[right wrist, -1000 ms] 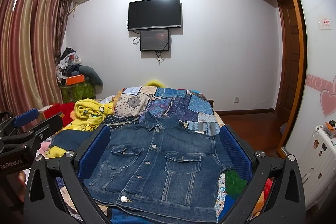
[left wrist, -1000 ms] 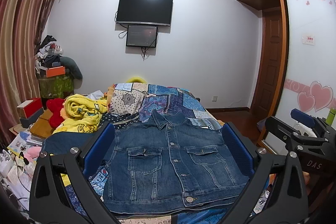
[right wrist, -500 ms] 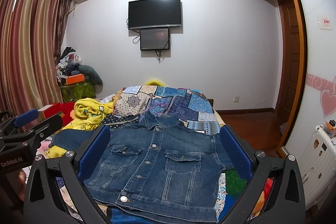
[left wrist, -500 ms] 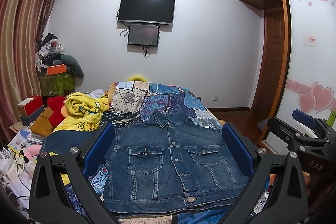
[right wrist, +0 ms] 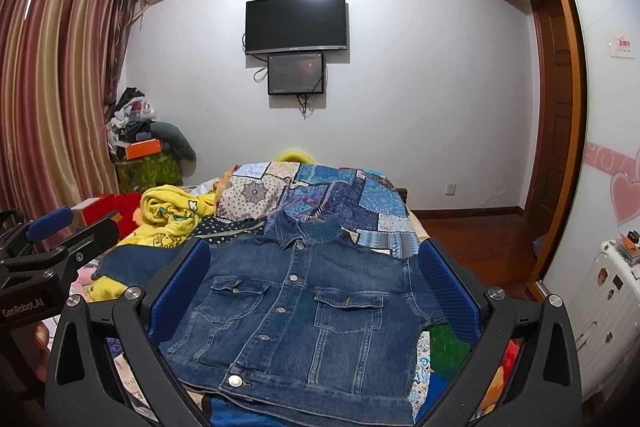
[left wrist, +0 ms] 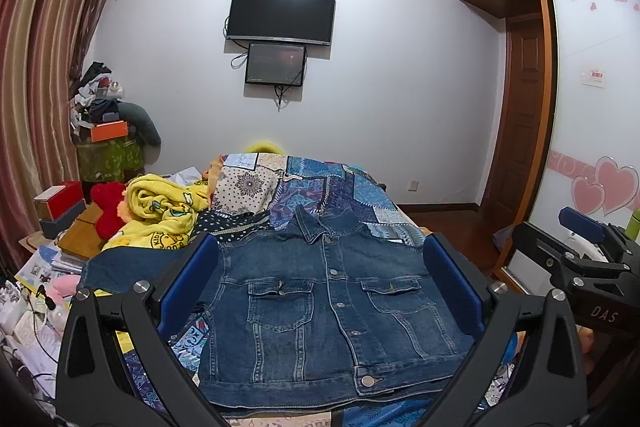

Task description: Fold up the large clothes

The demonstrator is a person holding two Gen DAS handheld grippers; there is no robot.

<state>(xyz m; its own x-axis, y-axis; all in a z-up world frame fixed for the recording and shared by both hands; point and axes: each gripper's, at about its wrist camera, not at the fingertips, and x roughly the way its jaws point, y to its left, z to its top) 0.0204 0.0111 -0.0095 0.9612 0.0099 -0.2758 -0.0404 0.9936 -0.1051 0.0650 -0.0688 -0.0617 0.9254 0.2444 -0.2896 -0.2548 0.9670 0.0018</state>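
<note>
The left gripper (left wrist: 320, 291) hangs above the bed with its two blue fingers (left wrist: 188, 283) spread wide apart and nothing between them. The right gripper (right wrist: 312, 295) is held the same way, fingers far apart and empty, just beside the left one; each shows at the edge of the other's view.

Below both lies the denim jacket (left wrist: 324, 311), front side up and buttoned, collar pointing toward the far wall, hem nearest the cameras. Its body lies flat on the patchwork quilt (left wrist: 320, 187) that covers the bed. One sleeve (left wrist: 128, 267) stretches out to the left over the bedding.

Left of the jacket sits a crumpled yellow blanket (left wrist: 164, 211) with a red plush toy (left wrist: 106, 207) beside it. On the far wall hang a dark television (left wrist: 280, 13) and a smaller screen (left wrist: 275, 63) just under it. Striped curtains (right wrist: 52, 99) cover the left side of the room.
</note>
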